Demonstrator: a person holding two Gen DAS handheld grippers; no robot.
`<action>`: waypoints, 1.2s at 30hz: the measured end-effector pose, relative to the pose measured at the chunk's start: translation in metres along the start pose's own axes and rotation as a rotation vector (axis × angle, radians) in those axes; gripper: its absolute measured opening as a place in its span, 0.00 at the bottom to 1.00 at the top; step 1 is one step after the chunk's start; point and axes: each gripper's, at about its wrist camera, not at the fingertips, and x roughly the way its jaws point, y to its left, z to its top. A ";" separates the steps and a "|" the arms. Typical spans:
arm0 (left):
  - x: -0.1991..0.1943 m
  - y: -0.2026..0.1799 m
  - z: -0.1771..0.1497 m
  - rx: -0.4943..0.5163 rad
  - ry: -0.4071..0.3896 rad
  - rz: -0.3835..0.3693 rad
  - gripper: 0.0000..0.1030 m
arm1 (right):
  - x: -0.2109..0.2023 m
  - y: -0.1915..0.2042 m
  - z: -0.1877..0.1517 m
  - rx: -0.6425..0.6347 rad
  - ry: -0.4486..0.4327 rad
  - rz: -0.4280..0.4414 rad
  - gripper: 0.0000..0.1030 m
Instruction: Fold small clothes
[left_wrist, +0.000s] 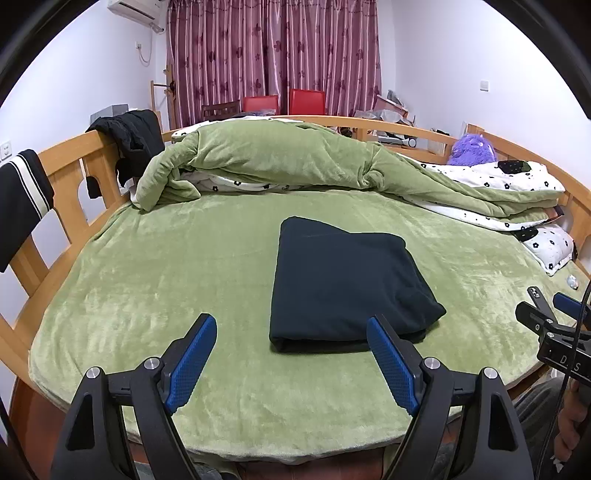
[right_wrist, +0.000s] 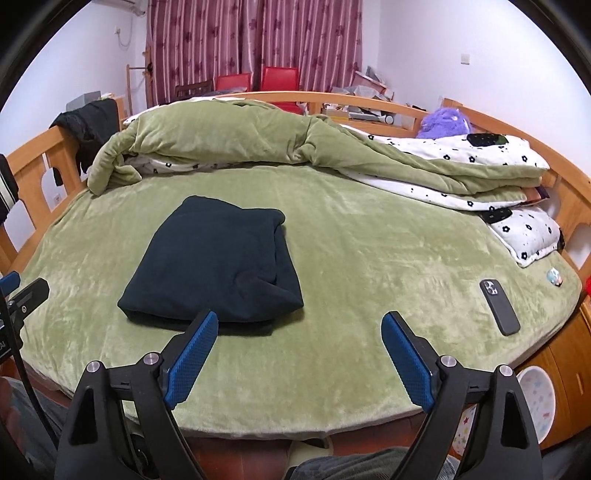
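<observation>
Nearest in the left wrist view, the left gripper (left_wrist: 291, 332) hangs released above the green blanket (left_wrist: 147, 295), its jaws spread wide with nothing between them. The folded dark garment (left_wrist: 343, 284) lies flat on the blanket at about 1 o'clock from this claw, its near edge just past the right fingertip and apart from it.

In the right wrist view, the right gripper (right_wrist: 299, 330) is likewise released and empty, jaws wide over bare blanket (right_wrist: 369, 258). The garment (right_wrist: 214, 266) sits at about 11 o'clock from it, the near edge just behind the left fingertip; whether the two touch cannot be told. A phone (right_wrist: 499, 307) lies on the blanket at 2 o'clock, well apart from the garment.

Farther back, at 12 o'clock, a rumpled green quilt (right_wrist: 240, 136) is heaped along the far side of the bed, with a wooden rail (right_wrist: 406, 107) behind it and a purple plush (right_wrist: 445, 123) at 1 o'clock.
</observation>
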 end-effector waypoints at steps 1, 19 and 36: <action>-0.002 0.000 -0.001 0.002 -0.001 0.002 0.80 | -0.002 -0.001 -0.001 0.000 -0.003 0.000 0.86; -0.017 -0.002 -0.003 0.008 -0.018 0.010 0.80 | -0.022 0.001 -0.006 0.005 -0.019 0.009 0.86; -0.023 -0.003 -0.003 0.008 -0.021 0.005 0.80 | -0.029 0.005 -0.005 0.024 -0.018 0.014 0.86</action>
